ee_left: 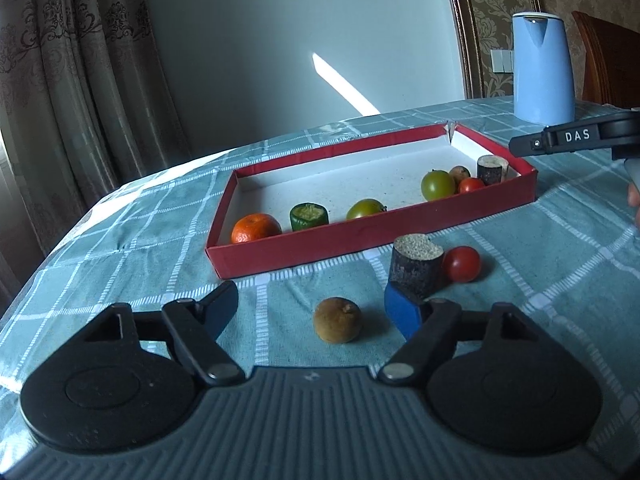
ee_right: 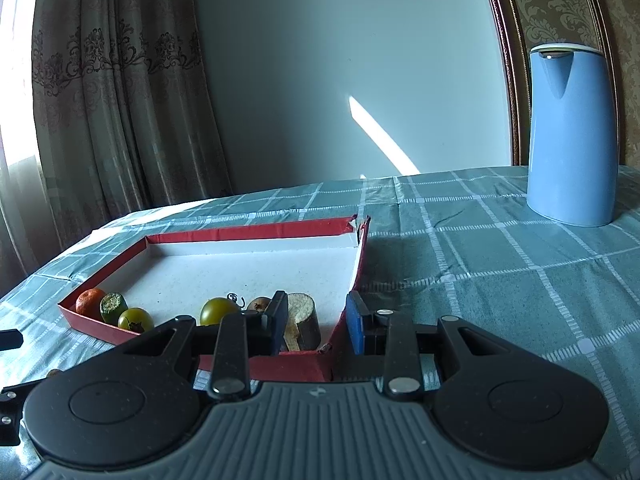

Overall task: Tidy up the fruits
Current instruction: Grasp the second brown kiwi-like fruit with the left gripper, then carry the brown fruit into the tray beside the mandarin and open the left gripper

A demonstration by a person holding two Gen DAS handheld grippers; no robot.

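Observation:
A shallow red box (ee_left: 360, 236) with a white floor holds an orange (ee_left: 256, 227), a green cut piece (ee_left: 309, 217), two green tomatoes (ee_left: 438, 185), a small red tomato (ee_left: 471, 185), a brown fruit and a dark cut cylinder (ee_left: 491, 169). On the cloth in front lie a brown round fruit (ee_left: 338, 320), a dark cut cylinder (ee_left: 416, 270) and a red tomato (ee_left: 461, 264). My left gripper (ee_left: 316, 308) is open around the brown fruit. My right gripper (ee_right: 318, 320) is open over the box's near right corner (ee_right: 340, 320), beside the dark cylinder (ee_right: 302, 320).
A blue kettle (ee_right: 572, 136) stands at the back right on the checked tablecloth (ee_right: 500, 264). Curtains hang at the left behind the table. The right gripper's finger (ee_left: 560, 140) reaches in over the box's right end in the left wrist view.

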